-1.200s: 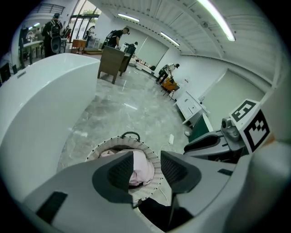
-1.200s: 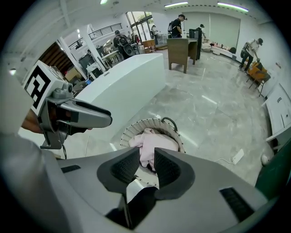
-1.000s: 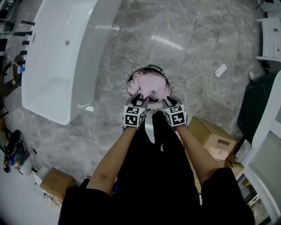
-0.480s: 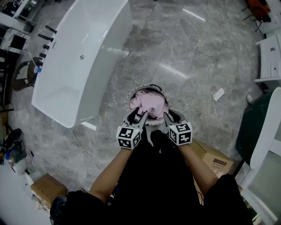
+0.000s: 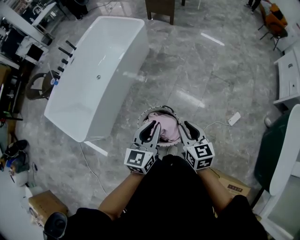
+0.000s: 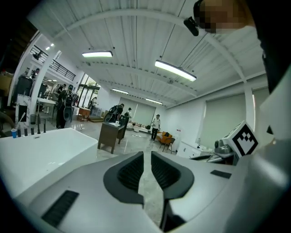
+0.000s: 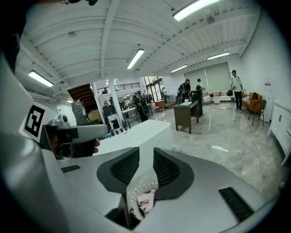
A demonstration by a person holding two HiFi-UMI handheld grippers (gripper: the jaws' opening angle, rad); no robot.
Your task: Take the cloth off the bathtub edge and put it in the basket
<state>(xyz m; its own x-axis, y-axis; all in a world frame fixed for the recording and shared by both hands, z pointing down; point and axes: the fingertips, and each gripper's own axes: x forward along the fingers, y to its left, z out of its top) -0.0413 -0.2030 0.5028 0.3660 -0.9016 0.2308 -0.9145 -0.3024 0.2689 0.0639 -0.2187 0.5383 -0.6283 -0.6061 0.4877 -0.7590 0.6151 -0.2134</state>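
Note:
The pink cloth (image 5: 164, 126) lies bunched inside the round white-rimmed basket (image 5: 161, 108) on the grey floor. The white bathtub (image 5: 98, 79) stands apart at the upper left, with nothing on its edge. My left gripper (image 5: 151, 125) hovers over the basket's left rim; its jaws are closing to a narrow gap with nothing between them (image 6: 147, 157). Over the basket's right rim, my right gripper (image 5: 186, 125) also shows a narrow gap and holds nothing (image 7: 146, 154). Between its jaws I see the cloth (image 7: 146, 200) and basket (image 7: 135, 195) below.
A white power strip (image 5: 234, 118) with its cable lies right of the basket. Cardboard boxes sit at lower left (image 5: 40, 206) and lower right (image 5: 232, 187). A dark wooden table (image 5: 159, 7) stands beyond the tub, a white cabinet (image 5: 288, 79) at right. People stand far off.
Both grippers have come up off the cloth and back toward me, and their jaws have narrowed. The cloth stays in the basket. The head view has swung to show more of the tub.

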